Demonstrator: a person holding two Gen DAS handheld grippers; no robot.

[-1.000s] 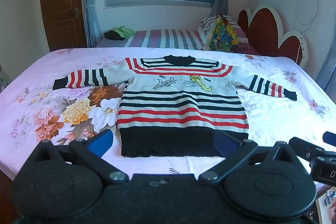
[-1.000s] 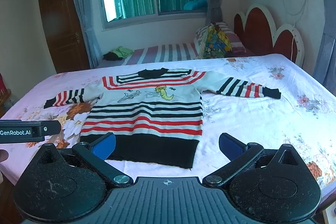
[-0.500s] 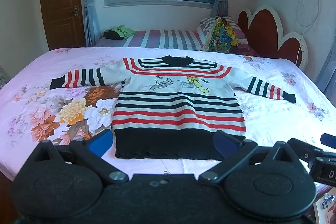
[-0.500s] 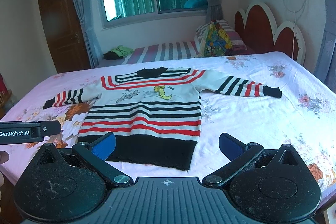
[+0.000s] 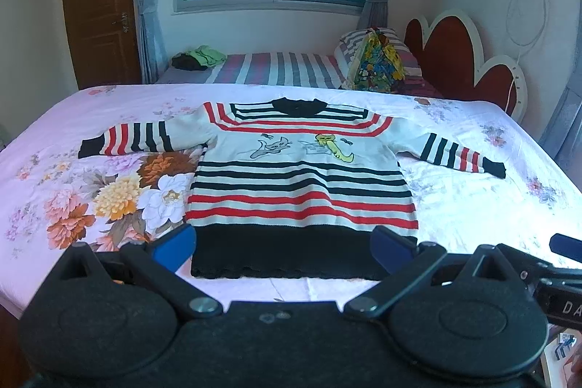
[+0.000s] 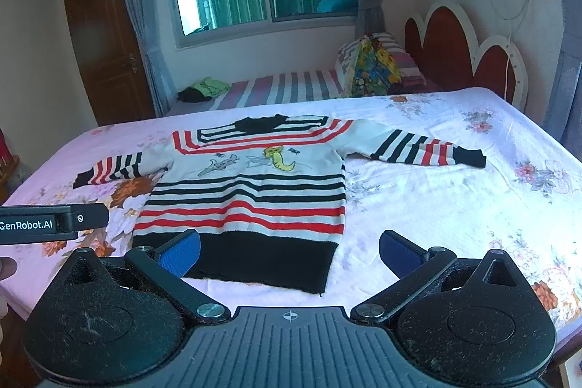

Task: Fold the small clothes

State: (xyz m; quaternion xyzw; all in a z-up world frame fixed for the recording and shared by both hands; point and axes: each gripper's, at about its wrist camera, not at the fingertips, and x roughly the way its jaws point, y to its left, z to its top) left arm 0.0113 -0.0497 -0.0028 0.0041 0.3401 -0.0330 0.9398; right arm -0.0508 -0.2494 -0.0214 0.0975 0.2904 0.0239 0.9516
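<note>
Nearing sweater [image 5: 298,184] hem, both claws spread.

Both grippers shifted slightly: sweater [image 5: 298,184] sits a bit lower and further left in left view, lower and left in right view. Hem nearer fingers [image 6: 180,251].

In the right wrist view, white lettering reading "GenRobot.AI" stands on the black bar of the left gripper [image 6: 51,224], which pokes in from the left edge, just left of the sweater's [image 6: 247,191] black hem.

In the left wrist view, the white letters "DA" show on the black body of the right gripper [image 5: 562,302], at the right edge, well to the right of the sweater [image 5: 302,184]; the word seems to be cut off by the frame.
</note>
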